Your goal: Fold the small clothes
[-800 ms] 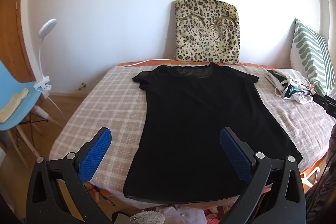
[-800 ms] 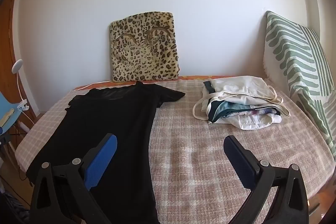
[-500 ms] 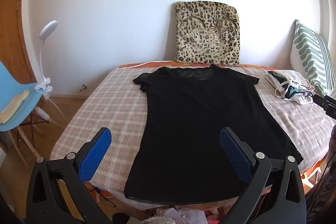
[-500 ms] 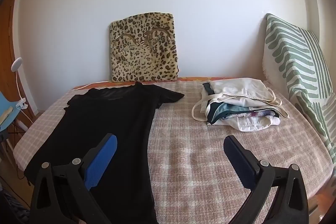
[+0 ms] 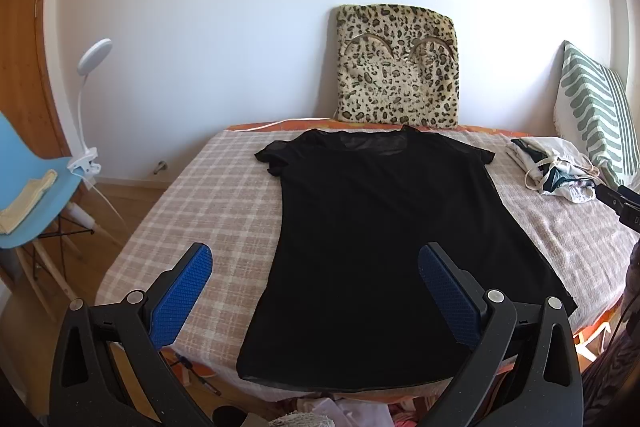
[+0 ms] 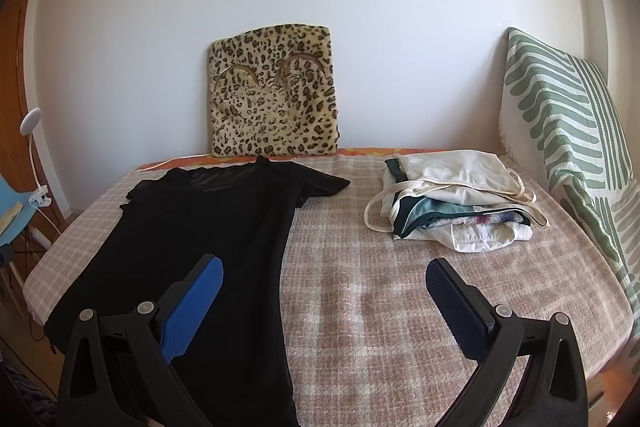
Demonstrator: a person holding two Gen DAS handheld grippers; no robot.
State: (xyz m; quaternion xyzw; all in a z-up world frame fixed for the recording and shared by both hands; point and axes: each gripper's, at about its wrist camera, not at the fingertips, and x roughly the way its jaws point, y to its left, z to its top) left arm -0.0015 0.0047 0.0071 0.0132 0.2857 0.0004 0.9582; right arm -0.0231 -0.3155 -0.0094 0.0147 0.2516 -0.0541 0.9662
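Shirt (image 5: 384, 235) is the landmark: a black tee spread flat on the bed (image 5: 216, 211), neck toward the leopard cushion (image 5: 396, 71) at the wall, hem at the near edge. Its long axis runs straight away from both cameras, hem to neck.

Left gripper (image 5: 316, 291) hovers over the hem end, jaws spread wide with nothing between them; one pad sits off the shirt's left edge, the other over its body. Right gripper (image 6: 324, 303) is likewise wide open and empty, straddling the shirt's right edge, with one pad over the black cloth and the other over bare blanket. Neither touches the fabric, as far as I can tell.

My judgement: each gripper is nearest its own hem corner, so the likely first fold starts there.

Folded pile (image 6: 452, 211) lies well to the right of the shirt, near the striped pillow (image 6: 568, 131).

Hard to read: the black fabric hides creases and seams, the right hem corner is partly masked by the left gripper's frame, and clutter below the shirt's hem is cut off.
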